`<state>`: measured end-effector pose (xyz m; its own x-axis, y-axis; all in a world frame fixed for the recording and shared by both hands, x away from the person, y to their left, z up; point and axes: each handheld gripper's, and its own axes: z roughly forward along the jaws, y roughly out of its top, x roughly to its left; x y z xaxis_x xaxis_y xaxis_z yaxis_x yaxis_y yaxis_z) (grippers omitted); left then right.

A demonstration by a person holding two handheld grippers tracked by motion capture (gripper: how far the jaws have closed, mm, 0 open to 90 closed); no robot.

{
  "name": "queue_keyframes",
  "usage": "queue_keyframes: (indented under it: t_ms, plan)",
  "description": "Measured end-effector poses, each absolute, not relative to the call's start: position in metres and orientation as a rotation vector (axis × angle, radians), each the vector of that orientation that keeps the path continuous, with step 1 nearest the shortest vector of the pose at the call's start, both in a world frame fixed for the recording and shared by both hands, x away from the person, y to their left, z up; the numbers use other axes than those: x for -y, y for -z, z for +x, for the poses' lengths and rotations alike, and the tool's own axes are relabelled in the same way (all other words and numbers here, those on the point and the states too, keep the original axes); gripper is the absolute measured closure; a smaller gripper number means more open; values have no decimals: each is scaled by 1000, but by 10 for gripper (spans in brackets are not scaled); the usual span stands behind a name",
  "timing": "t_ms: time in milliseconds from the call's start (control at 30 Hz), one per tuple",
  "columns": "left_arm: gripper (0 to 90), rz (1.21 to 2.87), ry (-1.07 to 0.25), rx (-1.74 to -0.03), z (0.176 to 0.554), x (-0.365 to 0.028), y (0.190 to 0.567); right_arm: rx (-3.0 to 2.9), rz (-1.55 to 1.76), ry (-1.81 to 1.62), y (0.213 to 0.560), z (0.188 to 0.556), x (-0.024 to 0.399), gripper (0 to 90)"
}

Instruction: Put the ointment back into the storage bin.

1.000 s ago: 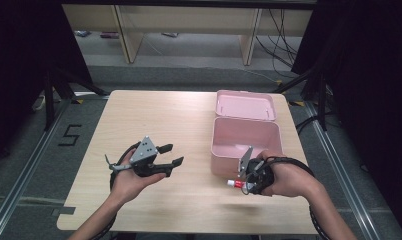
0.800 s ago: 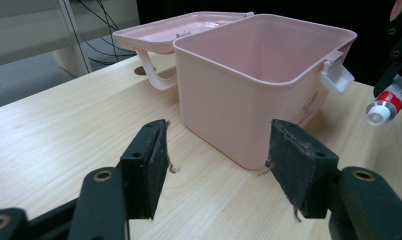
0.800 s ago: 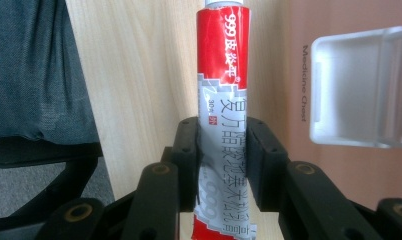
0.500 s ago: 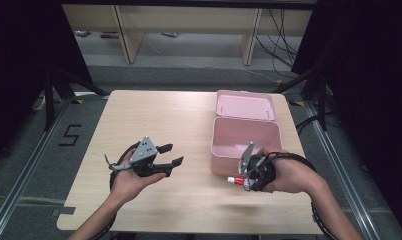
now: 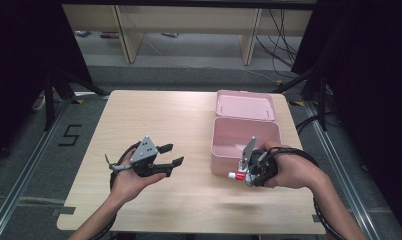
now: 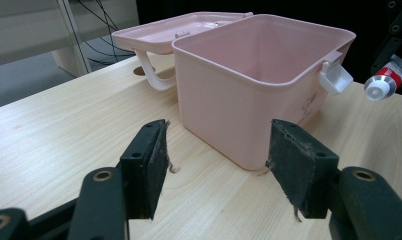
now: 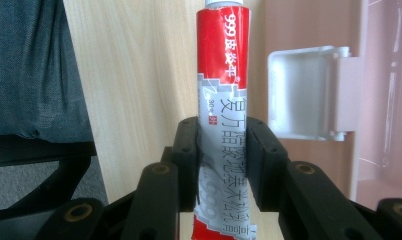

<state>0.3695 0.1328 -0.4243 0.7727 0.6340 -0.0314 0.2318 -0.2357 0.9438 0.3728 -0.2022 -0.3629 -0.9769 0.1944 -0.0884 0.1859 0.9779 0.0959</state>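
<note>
A pink plastic box [image 5: 245, 141] stands on the right half of the wooden table [image 5: 154, 125], its lid [image 5: 245, 105] swung open behind it and its inside bare. My right gripper [image 5: 249, 175] hangs just in front of the box, shut on a red and silver tube [image 7: 223, 100] with a white cap [image 6: 376, 89] that points left. The box's white latch [image 7: 309, 92] sits right beside the tube. My left gripper [image 5: 170, 155] hovers over the table's left half, open, its pads [image 6: 151, 165] aimed at the box [image 6: 249, 85] with nothing between them.
Shelving [image 5: 189, 30] and loose cables [image 5: 284, 40] lie on the floor beyond the table's far edge. A black "5" mark [image 5: 69, 135] is on the floor at the left. Dark drapes stand on both sides.
My right gripper with the tube has shifted slightly left and lifted in front of the box. The left gripper has stayed where it was.
</note>
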Motion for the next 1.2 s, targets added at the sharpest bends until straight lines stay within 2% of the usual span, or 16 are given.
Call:
queue_keyframes:
  t_ms: [167, 267, 467, 900, 1033, 1200]
  plan:
    - [404, 1820, -439, -677, 369, -133, 423, -3019, 190, -156, 361, 378, 203, 704]
    - [403, 1821, -438, -675, 369, -133, 423, -3021, 285, -129, 356, 375, 202, 705]
    - [403, 1821, -438, -675, 369, -133, 422, -3017, 219, -135, 352, 379, 204, 705]
    - [403, 1825, -437, -670, 369, -133, 421, -3011, 298, -124, 345, 381, 207, 705]
    - [402, 1826, -437, -671, 370, -133, 421, -3004, 215, -138, 343, 387, 208, 705]
    - [402, 1826, -438, -673, 370, -134, 422, -3003, 296, -122, 340, 387, 209, 705]
